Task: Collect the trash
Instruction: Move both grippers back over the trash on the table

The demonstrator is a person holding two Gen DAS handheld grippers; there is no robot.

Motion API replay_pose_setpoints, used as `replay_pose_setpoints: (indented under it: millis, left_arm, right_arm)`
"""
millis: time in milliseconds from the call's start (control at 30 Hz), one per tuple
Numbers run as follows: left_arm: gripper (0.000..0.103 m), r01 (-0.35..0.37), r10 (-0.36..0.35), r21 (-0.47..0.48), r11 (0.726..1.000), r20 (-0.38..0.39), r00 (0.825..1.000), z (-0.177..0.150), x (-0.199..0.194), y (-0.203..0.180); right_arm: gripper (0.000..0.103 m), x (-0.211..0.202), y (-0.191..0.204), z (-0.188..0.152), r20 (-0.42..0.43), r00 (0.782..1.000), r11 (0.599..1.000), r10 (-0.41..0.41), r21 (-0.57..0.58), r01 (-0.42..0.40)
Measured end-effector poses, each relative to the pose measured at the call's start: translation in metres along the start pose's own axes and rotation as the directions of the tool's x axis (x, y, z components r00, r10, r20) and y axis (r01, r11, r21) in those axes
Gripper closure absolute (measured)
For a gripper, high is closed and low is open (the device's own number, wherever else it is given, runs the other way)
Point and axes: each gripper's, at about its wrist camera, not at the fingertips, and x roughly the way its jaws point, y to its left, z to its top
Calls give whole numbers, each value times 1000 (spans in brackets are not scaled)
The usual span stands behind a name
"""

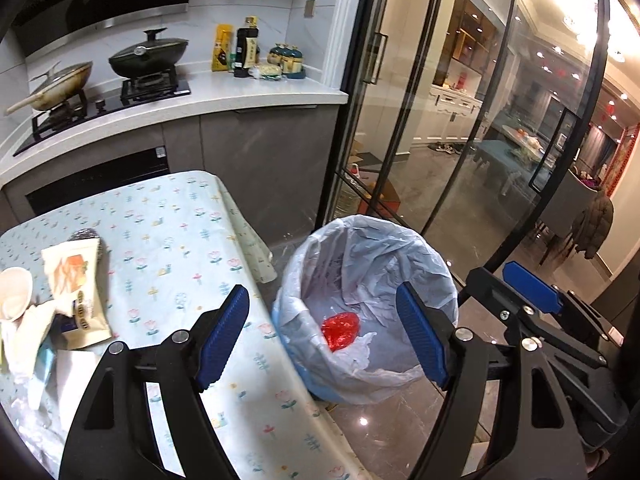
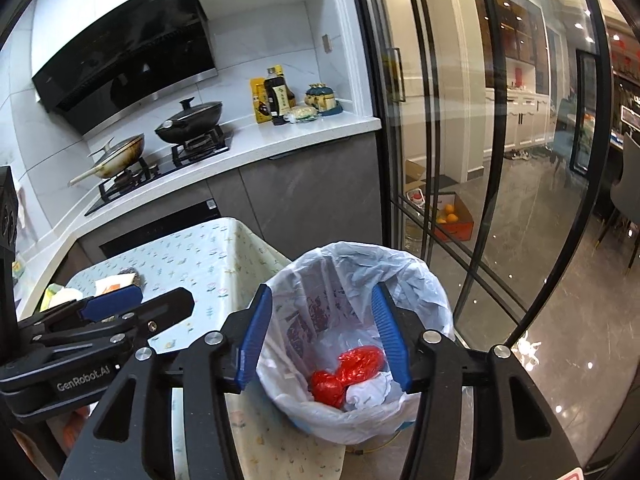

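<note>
- Left wrist view: left gripper (image 1: 322, 340) w/ jaws wide, nothing btwn the blue pads; it hangs over the table edge and the bin.
- Right gripper (image 1: 528, 288) shows at the right edge, seen side-on, above the bin's far side.
- Bin (image 1: 448, 280): round, lined w/ a thin whitish bag, standing on the floor just beside the table (image 1: 180, 248). Inside lie a red crumpled wrapper (image 1: 340, 330) and white paper.
- Trash pile (image 1: 52, 312) at the table's left side: snack packet w/ orange print (image 1: 74, 280), white cup (image 1: 16, 294), crumpled tissue, a foil ball behind; items touch and overlap.
- Handling (judgement): all looks light, soft, crushable; the packet film is prob. slippery, so pinch at a free edge or corner, not the flat face. Cup is thin-walled; take it by the rim, gently.
- Right wrist view: the right gripper (image 2: 322, 338) has jaws partly apart, nothing gripped; bin mouth (image 2: 352, 248) sits directly beyond them.
- Red wrapper (image 2: 348, 372) and white paper (image 2: 370, 392) rest at the bag's bottom, touching.
- The left gripper (image 2: 116, 300) appears at left over the table (image 2: 192, 252), w/ remaining trash (image 2: 112, 284) just behind it; detail too small to sort.
- Judgement: part done; the table pile is yet to be collected.
</note>
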Motion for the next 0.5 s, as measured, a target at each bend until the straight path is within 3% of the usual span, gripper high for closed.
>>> replay_pose_setpoints:
  millis: [500]
  left_arm:
    - [30, -70, 73, -43, 997, 78, 994, -16, -77, 45]
  right_arm:
    - [42, -42, 52, -12, 19, 999, 998, 42, -44, -41]
